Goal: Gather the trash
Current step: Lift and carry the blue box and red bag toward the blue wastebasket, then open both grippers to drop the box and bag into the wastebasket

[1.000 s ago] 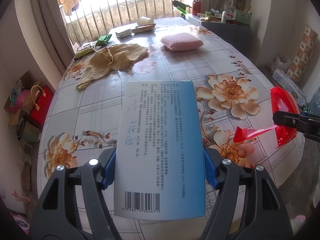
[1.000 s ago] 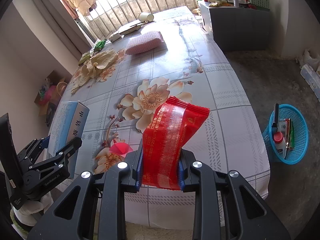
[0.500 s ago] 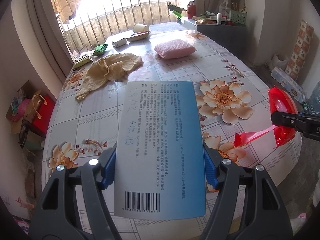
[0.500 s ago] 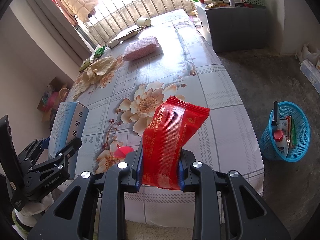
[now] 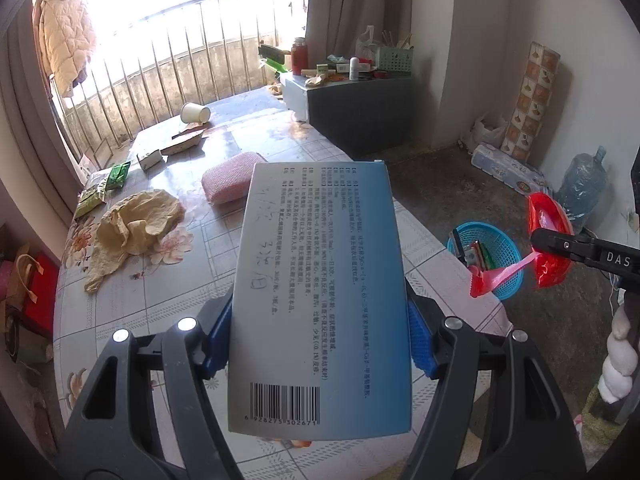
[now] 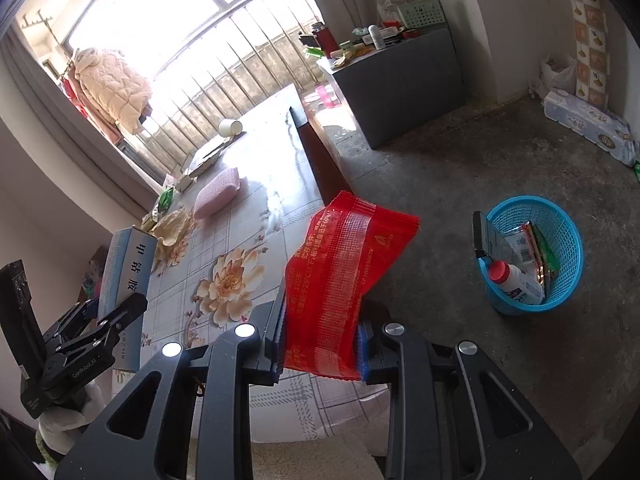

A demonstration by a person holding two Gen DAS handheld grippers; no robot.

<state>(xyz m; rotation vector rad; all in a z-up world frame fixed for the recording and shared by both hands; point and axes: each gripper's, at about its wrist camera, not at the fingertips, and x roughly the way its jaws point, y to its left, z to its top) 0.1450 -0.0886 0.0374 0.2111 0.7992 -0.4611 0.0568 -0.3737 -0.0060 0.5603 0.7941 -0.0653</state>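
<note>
While the box (image 5: pixel 320 300) is sitting pinched between the blue pads of the left gripper (image 5: pixel 318 342), barcode end nearest the camera, the red wrapper (image 6: pixel 340 292) is being squeezed flat by the jaws of the right gripper (image 6: pixel 320 350). Both pieces of trash are hanging clear of the table (image 5: pixel 168 292), off its near corner on the basket side, and neither is over the basket (image 6: pixel 560 248) yet. From the left wrist view the wrapper's loose red tail is dangling in front of the basket, though how close it really is cannot be judged from that angle.

That blue basket is standing on the bare floor (image 6: pixel 460 200), well apart from the table's corner, and is already holding a white bottle with a red cap (image 6: pixel 516 280), some packets and a dark flat item leaning on its rim. So part of the collecting looks done.

Plenty is remaining, by my reading. Farther from the basket, on the table, a crumpled yellowish paper (image 5: pixel 136 224) is lying beside a pink pad (image 5: pixel 228 178); beyond them are green packets (image 5: pixel 104 184), a small carton (image 5: pixel 150 158), a flat brown wrapper (image 5: pixel 184 142) and a tipped paper cup (image 5: pixel 195 112) near the window end. Whether the pad counts as trash is unclear. Both held pieces are waiting to be dropped, then the table's far end is needing further trips.
</note>
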